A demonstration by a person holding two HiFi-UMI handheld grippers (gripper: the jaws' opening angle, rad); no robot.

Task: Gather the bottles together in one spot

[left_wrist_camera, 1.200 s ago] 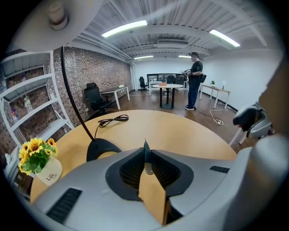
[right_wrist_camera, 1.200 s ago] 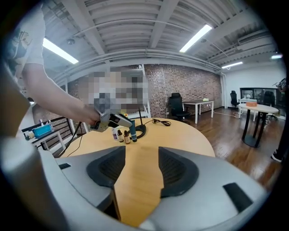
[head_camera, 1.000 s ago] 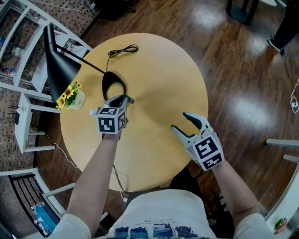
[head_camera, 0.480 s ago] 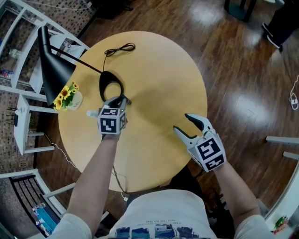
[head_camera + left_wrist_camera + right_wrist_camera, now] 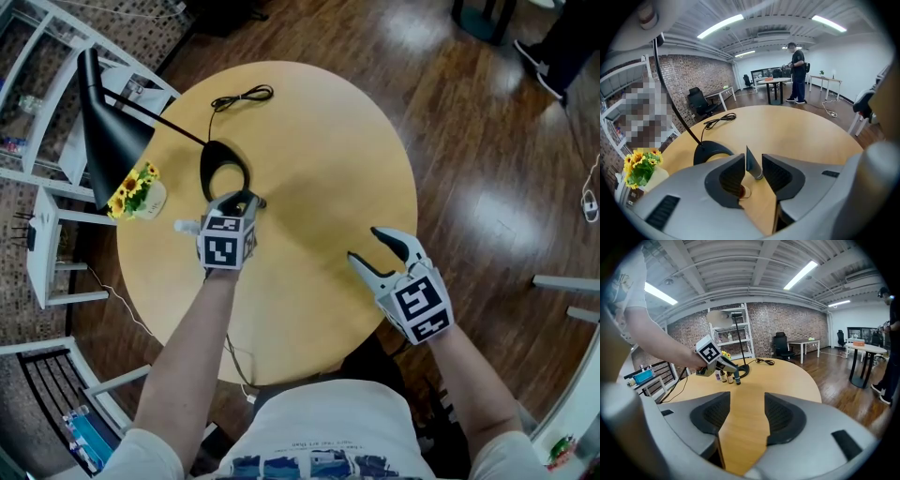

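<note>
A: Left hand-held gripper (image 5: pixel 242 201) first. State?
B: Jaws have just been opening. The gap is narrow, and the dark-capped bottle (image 5: pixel 751 165) stands in it with the pads apparently off it. Logging as released, not a grip.
A: Right one?
B: Right hand-held gripper (image 5: pixel 367 246) has its jaws wide apart, only bare tabletop (image 5: pixel 319 159) between them. It hovers over the near right part, well apart from the left one.
A: Where are the bottles?
B: The right gripper view shows a short row of small bottles (image 5: pixel 723 377) under the left gripper's tips. White one at that view's left end, then two brown, then the dark-capped one. All upright, just beside each other, near the black lamp base (image 5: pixel 225 171) on the person's side. The head view hides most of them under that gripper.
A: Strays?
B: No other bottle that I can see. Only a sunflower pot (image 5: pixel 141 194) and a cable (image 5: pixel 244 96). I'd judge the gathering about done.
A: Handling?
B: My read is tiny, light and rigid. The brown ones are probably glass, so smooth and chippable. The bases are narrow, so a sideways nudge would tip one into its neighbours. Take hold across the body just under the cap, jaws square, modest squeeze. The tapered cap looks like a poor hold and could slip out. Back off straight, no sideways sweep.
</note>
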